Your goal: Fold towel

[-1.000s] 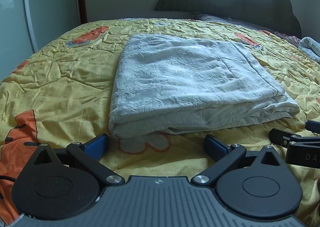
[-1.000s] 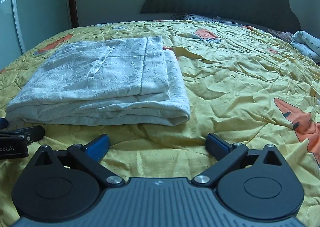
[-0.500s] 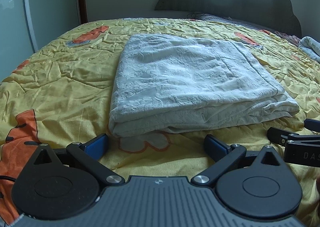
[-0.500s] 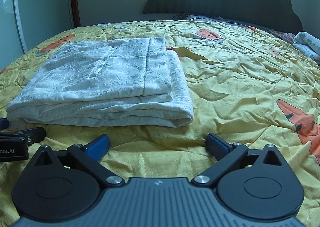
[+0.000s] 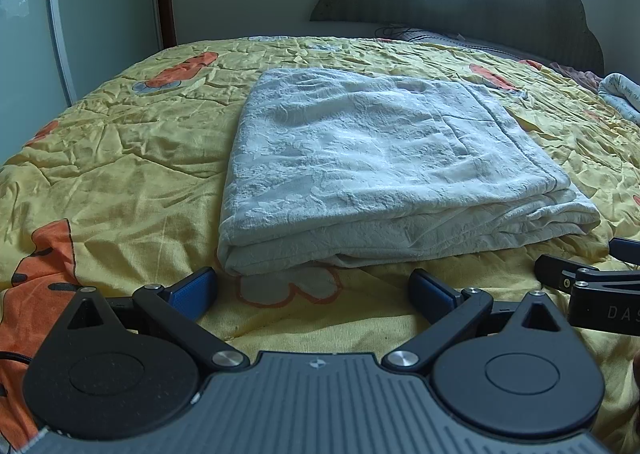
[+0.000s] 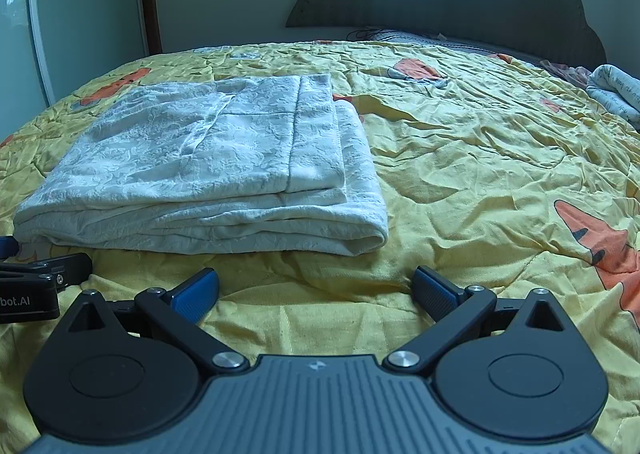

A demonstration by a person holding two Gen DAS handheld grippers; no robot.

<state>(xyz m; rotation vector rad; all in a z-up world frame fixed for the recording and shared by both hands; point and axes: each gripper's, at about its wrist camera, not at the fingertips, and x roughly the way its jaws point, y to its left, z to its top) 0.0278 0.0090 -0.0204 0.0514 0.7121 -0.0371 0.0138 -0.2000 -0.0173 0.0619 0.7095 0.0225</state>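
My bed [image 5: 120, 181] wears a crumpled yellow quilt with orange prints — on it lies the folded white towel [image 5: 380, 157], flat and stacked.

Both wrist views sit low near the bedspread [image 5: 120, 181], sharing the towel [image 5: 380, 157].

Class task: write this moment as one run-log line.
task: fold towel | towel: folded on bed | left gripper: open, empty | right gripper: open, empty | both short of towel
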